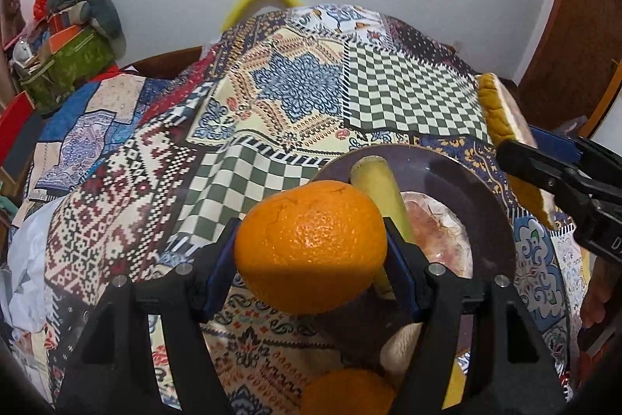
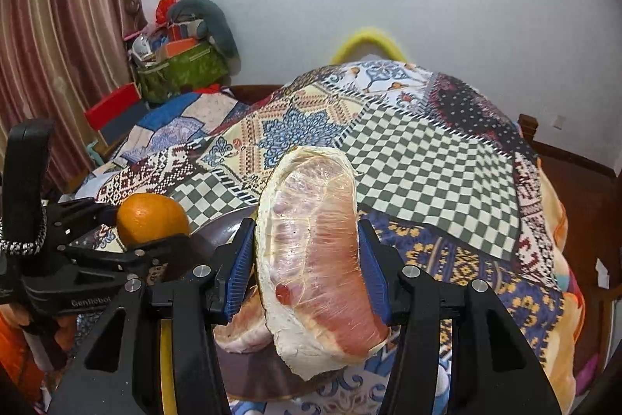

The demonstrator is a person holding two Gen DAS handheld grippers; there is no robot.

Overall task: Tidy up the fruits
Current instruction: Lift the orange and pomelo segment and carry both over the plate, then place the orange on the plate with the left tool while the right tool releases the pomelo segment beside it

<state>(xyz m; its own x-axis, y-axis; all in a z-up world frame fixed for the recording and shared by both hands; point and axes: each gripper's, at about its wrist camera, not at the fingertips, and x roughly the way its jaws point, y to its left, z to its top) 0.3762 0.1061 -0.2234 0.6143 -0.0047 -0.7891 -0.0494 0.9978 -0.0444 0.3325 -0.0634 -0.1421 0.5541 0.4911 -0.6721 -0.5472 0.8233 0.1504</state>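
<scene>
Patchwork cloth [image 1: 295, 92] covers the table; left tool [image 1: 311, 259] grips an orange [image 1: 311, 244], right tool [image 2: 307, 255] a wrapped pomelo wedge [image 2: 315, 251].

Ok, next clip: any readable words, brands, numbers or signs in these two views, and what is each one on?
"GenRobot": raised lettering on the black body of the left gripper, seen in the right wrist view.
"D": one white letter on the body of the right gripper, at the right edge of the left wrist view; the rest is cut off.
Boxes in the green bag: too small to read.
</scene>
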